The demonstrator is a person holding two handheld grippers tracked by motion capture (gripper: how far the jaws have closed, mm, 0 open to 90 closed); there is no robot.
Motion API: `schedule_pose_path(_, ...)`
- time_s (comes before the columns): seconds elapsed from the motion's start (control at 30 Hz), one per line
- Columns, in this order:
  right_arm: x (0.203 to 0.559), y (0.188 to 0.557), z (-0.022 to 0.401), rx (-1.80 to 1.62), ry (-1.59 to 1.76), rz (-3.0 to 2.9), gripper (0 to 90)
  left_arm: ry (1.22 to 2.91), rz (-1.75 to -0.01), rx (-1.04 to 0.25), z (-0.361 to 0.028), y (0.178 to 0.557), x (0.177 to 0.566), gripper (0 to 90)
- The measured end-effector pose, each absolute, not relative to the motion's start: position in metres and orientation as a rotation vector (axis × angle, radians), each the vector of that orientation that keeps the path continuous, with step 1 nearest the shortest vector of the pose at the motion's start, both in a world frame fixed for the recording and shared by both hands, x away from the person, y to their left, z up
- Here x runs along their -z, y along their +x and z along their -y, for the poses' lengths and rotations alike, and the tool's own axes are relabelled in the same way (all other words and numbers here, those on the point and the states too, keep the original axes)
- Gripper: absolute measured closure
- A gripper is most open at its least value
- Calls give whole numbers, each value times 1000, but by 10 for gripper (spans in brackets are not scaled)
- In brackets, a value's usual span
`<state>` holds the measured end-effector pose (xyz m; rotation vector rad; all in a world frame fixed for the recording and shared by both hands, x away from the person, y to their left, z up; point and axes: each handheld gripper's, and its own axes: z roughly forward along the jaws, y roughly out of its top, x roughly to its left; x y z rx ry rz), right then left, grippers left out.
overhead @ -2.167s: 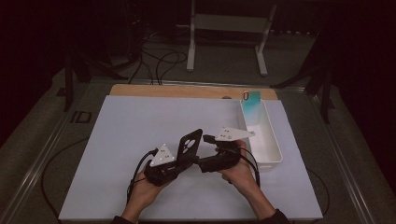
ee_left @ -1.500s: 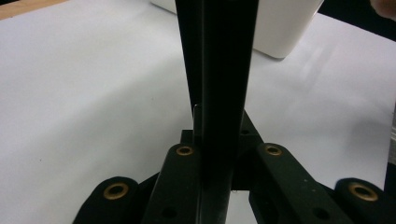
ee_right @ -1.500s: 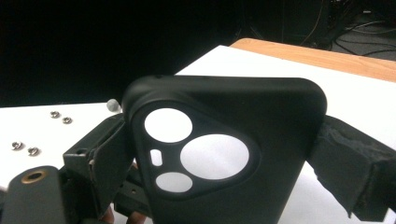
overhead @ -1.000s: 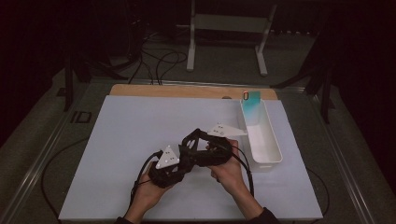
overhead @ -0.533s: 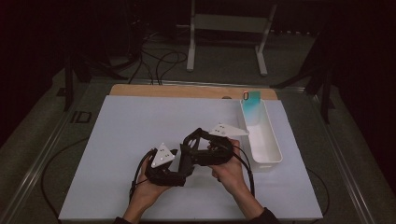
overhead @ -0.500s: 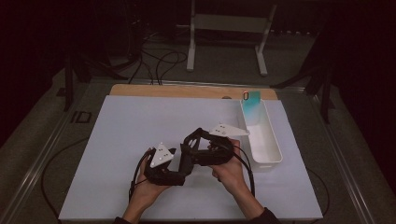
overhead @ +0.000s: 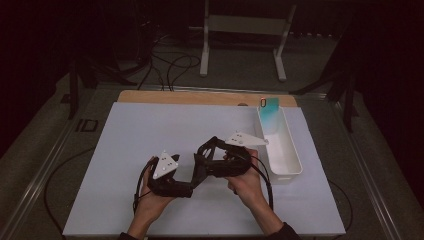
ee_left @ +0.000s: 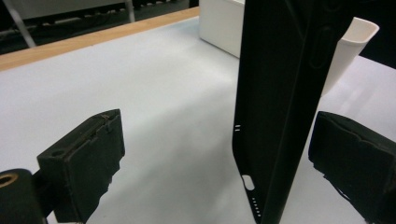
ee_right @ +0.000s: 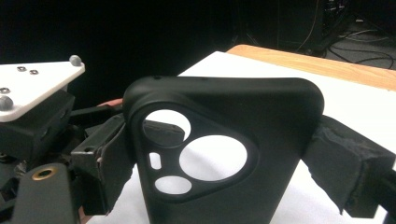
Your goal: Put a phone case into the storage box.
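Above the mat, left claw [ee_left: 224,154] has just opened off the phone case [ee_right: 224,154] (right claw [ee_right: 224,158] grips it).

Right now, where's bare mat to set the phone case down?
Bare: the left half of the white mat, from the left gripper out to its left edge, and the far strip along the wooden edge. Crowded: mid-right, where both grippers meet at the black phone case, with the white bin beside the right gripper.

No readable text, label, brand, number or sign anywhere.
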<state>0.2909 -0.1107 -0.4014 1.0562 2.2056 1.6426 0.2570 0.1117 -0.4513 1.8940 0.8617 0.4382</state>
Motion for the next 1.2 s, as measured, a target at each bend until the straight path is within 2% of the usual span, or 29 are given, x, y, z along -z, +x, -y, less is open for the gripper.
schedule_pose_path(0.7,401,292,116,-1635,1066,-2198,141,1818,-907,-588,-151,251,446,6)
schedule_pose_path(1.2,397,296,123,-1619,1067,-2178,141,1786,-965,-681,-201,238,472,1)
